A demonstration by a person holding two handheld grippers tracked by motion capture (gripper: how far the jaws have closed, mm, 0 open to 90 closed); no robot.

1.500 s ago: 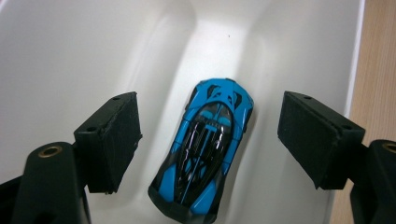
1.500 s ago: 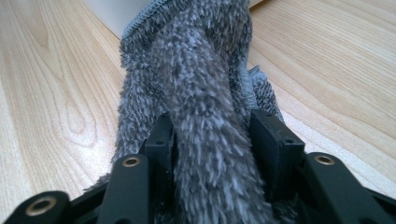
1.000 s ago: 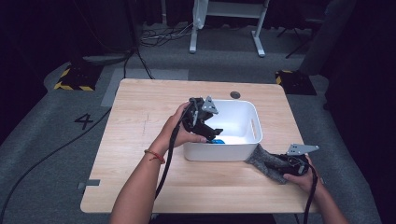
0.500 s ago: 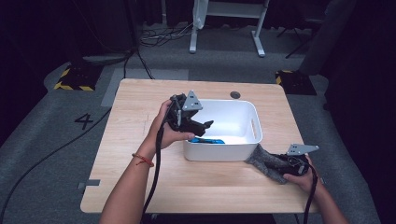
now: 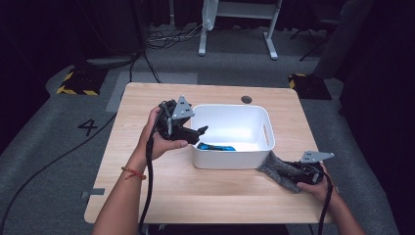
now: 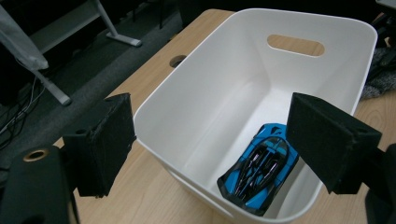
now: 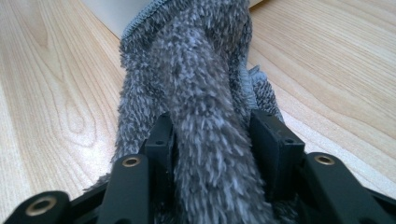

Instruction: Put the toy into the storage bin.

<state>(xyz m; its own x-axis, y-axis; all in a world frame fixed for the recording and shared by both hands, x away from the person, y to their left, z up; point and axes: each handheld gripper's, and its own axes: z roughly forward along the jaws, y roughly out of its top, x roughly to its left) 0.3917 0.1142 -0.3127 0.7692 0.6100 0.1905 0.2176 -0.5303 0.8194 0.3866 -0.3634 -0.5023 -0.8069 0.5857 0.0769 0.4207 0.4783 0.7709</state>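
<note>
Toy car (image 6: 259,170) is down in the bin (image 6: 299,25) below my left fingers (image 6: 105,144), just spread apart, empty. My right fingers (image 7: 275,140) are clamped on the cloth (image 7: 201,93) beside the bin, not yet in.

- White numeral "4" (image 5: 89,127) marked on grey floor (image 5: 49,147), left of frame in the high view, beside the desk (image 5: 147,196).
- Nothing else legible: no labels, brands or signs elsewhere.
</note>
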